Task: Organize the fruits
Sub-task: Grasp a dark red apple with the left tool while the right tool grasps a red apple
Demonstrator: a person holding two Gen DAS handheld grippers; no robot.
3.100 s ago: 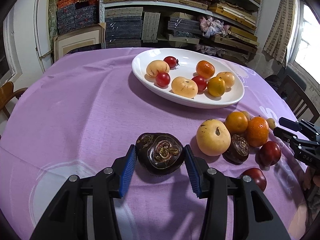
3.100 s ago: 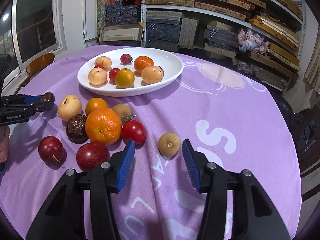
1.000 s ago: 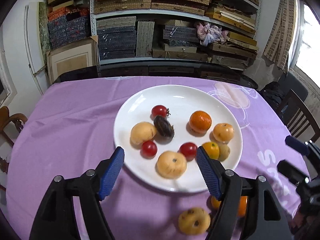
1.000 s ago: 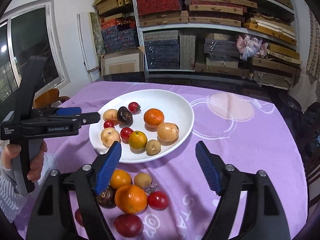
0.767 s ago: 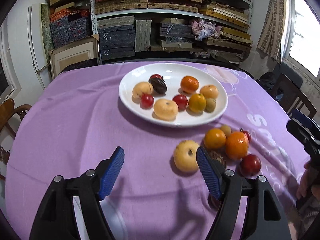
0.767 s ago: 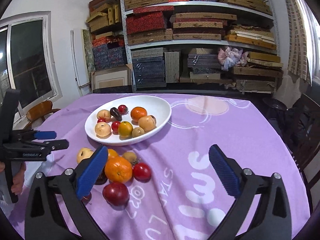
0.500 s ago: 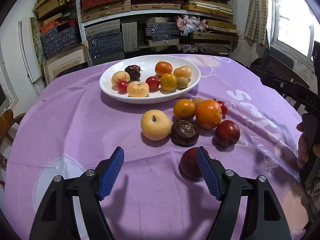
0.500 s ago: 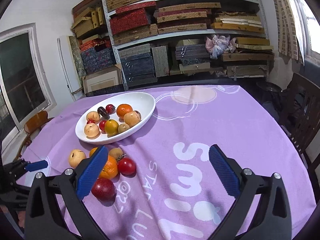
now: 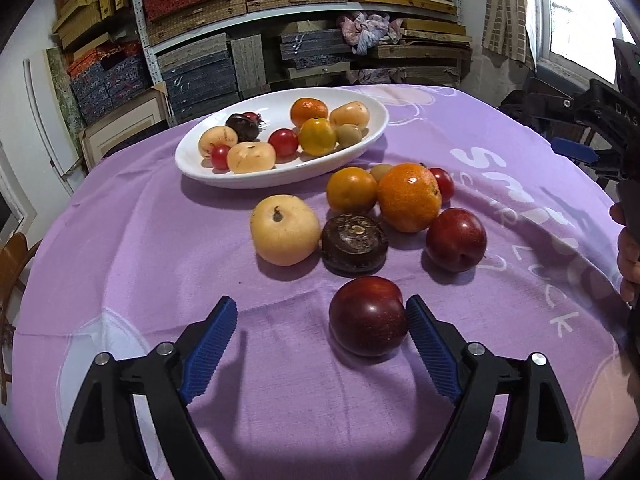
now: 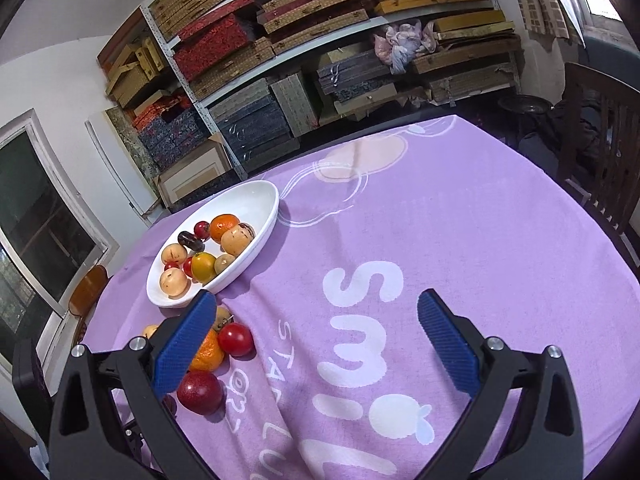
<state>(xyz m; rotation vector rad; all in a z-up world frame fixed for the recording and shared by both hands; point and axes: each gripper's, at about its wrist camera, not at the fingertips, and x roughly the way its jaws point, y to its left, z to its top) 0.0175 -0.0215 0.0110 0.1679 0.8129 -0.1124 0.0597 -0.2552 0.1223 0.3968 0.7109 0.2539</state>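
Plate (image 9: 360,152) set at twelve o'clock on tablecloth (image 9: 140,240); loose fruit cluster (image 9: 400,208) at one o'clock, nearer.

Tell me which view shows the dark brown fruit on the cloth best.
The left wrist view: the dark brown fruit sits in plain sight mid-frame, between the yellow apple and a plum. In the right wrist view it is hidden behind the right claw, whose left finger covers that part of the pile.

One white plate (image 9: 352,152) is being seen at twelve o'clock, with nine fruits being held in it. Eight fruits are being counted loose on the purple cloth (image 9: 140,248) at about one o'clock of the near edge, among them two dark red plums (image 9: 368,316).
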